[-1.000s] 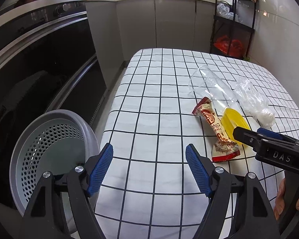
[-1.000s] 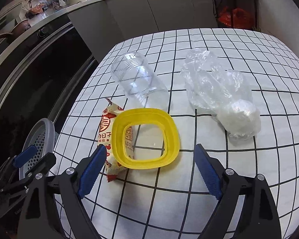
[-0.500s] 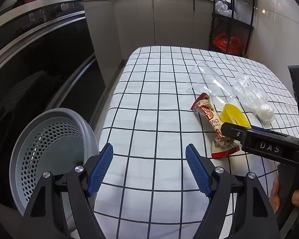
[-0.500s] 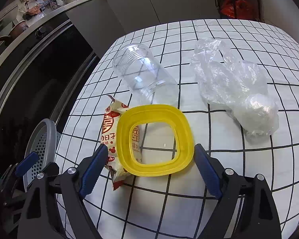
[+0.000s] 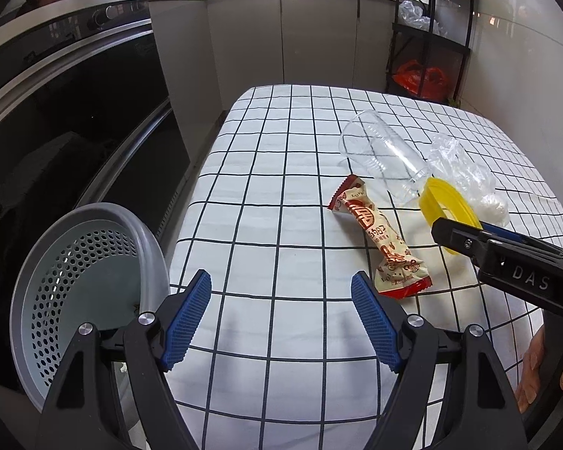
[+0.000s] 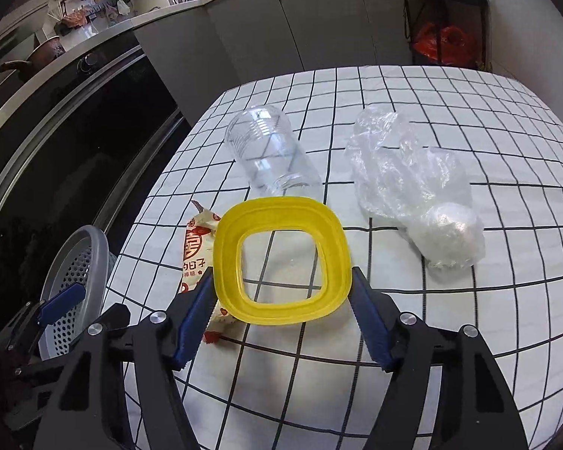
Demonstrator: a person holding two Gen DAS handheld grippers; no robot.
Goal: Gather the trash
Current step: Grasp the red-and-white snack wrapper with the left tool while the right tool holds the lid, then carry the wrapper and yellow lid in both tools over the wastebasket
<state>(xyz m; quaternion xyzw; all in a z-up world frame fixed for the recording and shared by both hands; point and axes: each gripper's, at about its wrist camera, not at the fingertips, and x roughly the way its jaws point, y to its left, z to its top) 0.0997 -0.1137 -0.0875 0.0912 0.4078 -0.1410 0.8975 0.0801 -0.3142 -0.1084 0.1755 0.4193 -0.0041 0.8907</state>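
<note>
A yellow square plastic ring lid [image 6: 281, 258] sits between my right gripper's [image 6: 281, 315] blue pads, which touch its two sides; it looks tilted up off the cloth in the left wrist view [image 5: 446, 210]. A red-and-cream snack wrapper [image 5: 381, 242] lies to its left, also seen in the right wrist view [image 6: 197, 251]. A clear plastic jar [image 6: 270, 153] lies on its side behind. A crumpled clear bag [image 6: 413, 187] lies to the right. My left gripper [image 5: 281, 318] is open and empty over the table's near edge.
A grey perforated waste basket [image 5: 82, 281] stands off the table's left edge, below my left gripper; it also shows in the right wrist view [image 6: 75, 262]. A dark oven front [image 5: 75, 131] runs along the left. A black shelf rack [image 5: 431, 37] stands beyond the table.
My right gripper moved forward around the yellow lid and its pads closed in on the lid's sides; the lid now tilts up. My left gripper stayed open and nearly still.
</note>
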